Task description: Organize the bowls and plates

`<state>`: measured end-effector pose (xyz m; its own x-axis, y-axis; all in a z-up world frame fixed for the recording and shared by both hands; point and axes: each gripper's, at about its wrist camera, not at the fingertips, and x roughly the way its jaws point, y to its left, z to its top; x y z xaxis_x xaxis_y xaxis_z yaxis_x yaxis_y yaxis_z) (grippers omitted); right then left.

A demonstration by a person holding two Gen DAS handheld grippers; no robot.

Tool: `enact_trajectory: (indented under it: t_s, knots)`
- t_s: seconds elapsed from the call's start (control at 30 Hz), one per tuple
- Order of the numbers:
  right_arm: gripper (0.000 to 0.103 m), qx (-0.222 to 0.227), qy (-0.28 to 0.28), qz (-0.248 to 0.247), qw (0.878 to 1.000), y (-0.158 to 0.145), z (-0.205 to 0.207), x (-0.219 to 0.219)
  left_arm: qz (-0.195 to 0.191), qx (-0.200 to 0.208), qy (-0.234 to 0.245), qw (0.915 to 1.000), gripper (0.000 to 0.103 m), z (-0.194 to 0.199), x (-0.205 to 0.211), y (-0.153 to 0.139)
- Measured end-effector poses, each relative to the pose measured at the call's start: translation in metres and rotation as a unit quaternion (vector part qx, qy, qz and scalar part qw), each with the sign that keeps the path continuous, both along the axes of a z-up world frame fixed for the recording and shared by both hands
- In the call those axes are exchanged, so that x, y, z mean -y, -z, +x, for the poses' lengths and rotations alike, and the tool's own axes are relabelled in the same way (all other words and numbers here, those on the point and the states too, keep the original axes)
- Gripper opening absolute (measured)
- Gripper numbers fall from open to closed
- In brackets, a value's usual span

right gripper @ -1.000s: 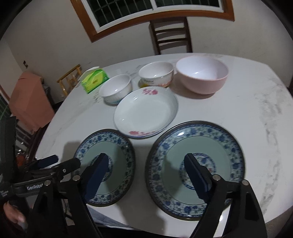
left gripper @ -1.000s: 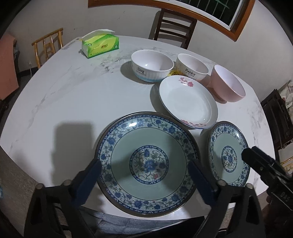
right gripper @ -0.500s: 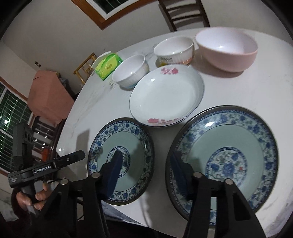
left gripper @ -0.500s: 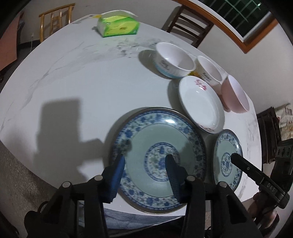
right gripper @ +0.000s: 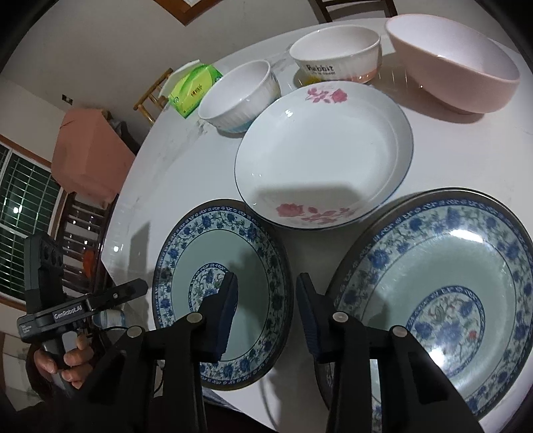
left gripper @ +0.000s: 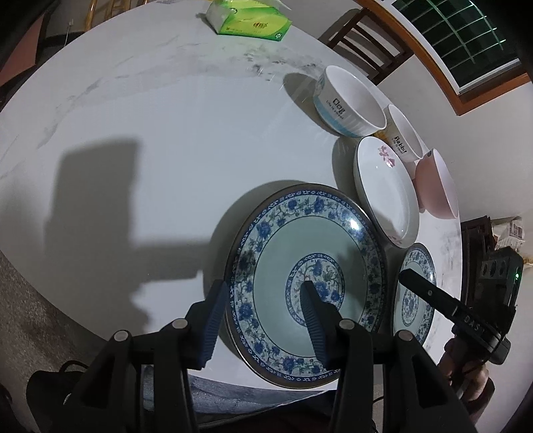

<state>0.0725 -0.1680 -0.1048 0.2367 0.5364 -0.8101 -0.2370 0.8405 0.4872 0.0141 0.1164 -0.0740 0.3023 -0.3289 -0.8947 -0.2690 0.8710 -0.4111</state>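
Two blue-and-white floral plates lie at the near table edge. My left gripper is open and straddles the left rim of one plate. My right gripper is open and straddles the right rim of the other plate, with a plate to its right. Behind them lie a white rose plate, a "Dog" bowl, a "Rabbit" bowl and a pink bowl.
A green tissue box sits at the far side of the round white marble table. Wooden chairs stand around it. The other handheld gripper shows at each view's edge.
Both grippers have narrowed from wide open and tilted down toward the plates. The left now has its fingers either side of a plate rim, the right likewise.
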Motion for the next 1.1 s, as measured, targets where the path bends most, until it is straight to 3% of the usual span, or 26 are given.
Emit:
enact_trajectory:
  t_s: [0.5, 0.6, 0.8, 1.1]
  knots:
    - [0.027, -0.022, -0.014, -0.028, 0.999, 0.02, 0.017, -0.014, -0.007, -0.011, -0.001, 0.9999, 0.046, -0.001, 0.001, 0.014]
    - [0.024, -0.023, -0.015, -0.031, 0.999, 0.022, 0.02, -0.017, -0.001, -0.014, -0.003, 0.9999, 0.037, 0.0, 0.0, 0.017]
    - [0.019, -0.028, -0.016, -0.034, 0.999, 0.027, 0.022, -0.022, -0.004, -0.021, -0.004, 0.9998, 0.028, 0.001, -0.004, 0.027]
    - [0.016, -0.031, -0.014, -0.043, 0.999, 0.029, 0.02, -0.024, 0.004, -0.022, 0.004, 0.9997, 0.02, 0.005, -0.002, 0.033]
